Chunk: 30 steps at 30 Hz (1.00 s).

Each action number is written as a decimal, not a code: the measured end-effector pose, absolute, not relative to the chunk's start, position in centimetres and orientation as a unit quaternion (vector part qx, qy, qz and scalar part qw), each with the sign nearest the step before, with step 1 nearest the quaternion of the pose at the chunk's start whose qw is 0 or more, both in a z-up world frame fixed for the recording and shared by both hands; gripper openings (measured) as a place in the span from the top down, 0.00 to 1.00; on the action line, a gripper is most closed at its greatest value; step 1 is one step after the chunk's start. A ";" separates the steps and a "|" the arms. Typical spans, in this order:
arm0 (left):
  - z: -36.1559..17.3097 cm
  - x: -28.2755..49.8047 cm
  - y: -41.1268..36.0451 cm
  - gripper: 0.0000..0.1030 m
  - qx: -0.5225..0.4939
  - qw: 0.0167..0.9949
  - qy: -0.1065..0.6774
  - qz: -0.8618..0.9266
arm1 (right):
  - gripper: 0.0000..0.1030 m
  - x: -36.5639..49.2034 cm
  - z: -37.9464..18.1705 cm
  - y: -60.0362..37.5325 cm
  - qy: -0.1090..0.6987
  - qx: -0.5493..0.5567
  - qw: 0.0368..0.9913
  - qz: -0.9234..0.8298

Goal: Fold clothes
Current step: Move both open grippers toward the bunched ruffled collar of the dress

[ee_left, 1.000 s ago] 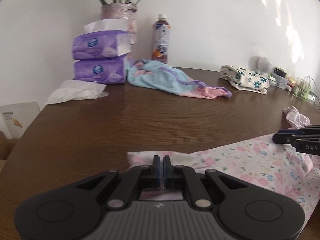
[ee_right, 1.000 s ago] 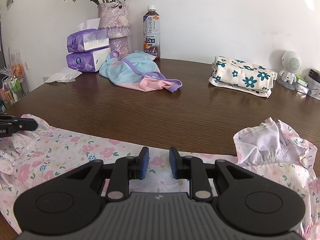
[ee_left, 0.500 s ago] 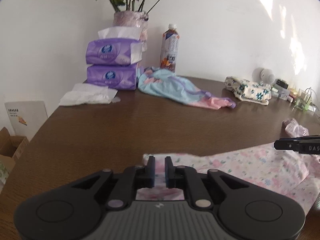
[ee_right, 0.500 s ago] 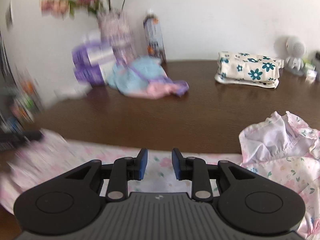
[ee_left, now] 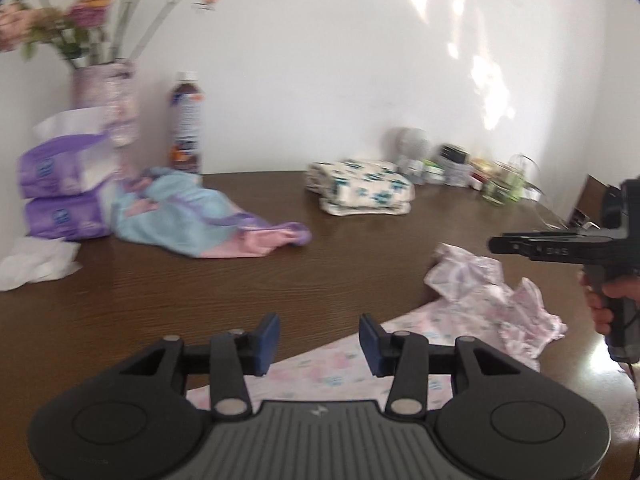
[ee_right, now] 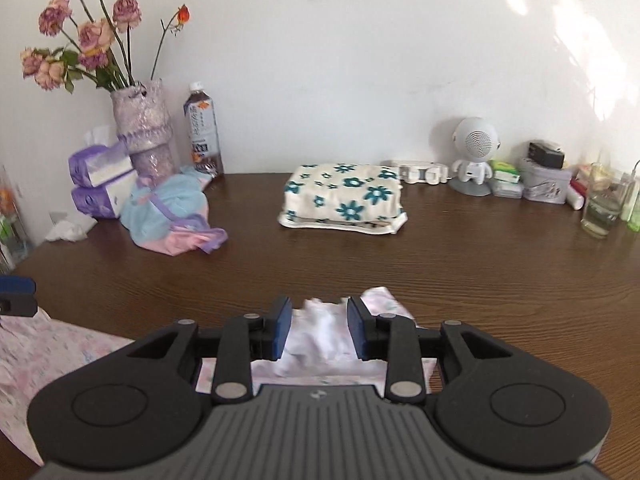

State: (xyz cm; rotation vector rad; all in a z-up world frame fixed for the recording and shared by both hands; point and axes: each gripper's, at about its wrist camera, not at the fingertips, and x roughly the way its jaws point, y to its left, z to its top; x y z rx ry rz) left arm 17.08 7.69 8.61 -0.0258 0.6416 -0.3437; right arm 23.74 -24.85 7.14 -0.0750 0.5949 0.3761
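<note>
Lying spread on the bench, the pink floral garment sits under both wide-open, empty grippers, left and right, whose fingers risk pinching only the rumpled top layer, skewing the fold.

flowers motion-blurred, partly cropped

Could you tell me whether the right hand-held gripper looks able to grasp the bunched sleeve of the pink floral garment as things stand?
Probably yes: the right hand-held gripper is open, the bunched sleeve already lies between its fingers, and nothing blocks it.
</note>
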 end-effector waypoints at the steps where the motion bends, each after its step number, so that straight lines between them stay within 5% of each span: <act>1: 8.5 17.5 6.4 0.57 -0.008 0.931 0.319 -0.178 | 0.70 24.1 7.0 -25.2 0.295 -0.051 0.936 0.185; 24: 4.5 34.2 -10.8 0.48 0.024 0.855 0.443 -0.268 | 0.63 37.9 3.9 -24.2 0.421 -0.236 0.815 0.321; 28: 3.2 35.8 -11.4 0.53 0.040 0.843 0.458 -0.279 | 0.63 38.3 3.3 -24.0 0.433 -0.246 0.800 0.334; 30: 2.8 36.3 -11.3 0.66 0.034 0.838 0.461 -0.289 | 0.64 38.4 2.9 -24.2 0.439 -0.245 0.794 0.342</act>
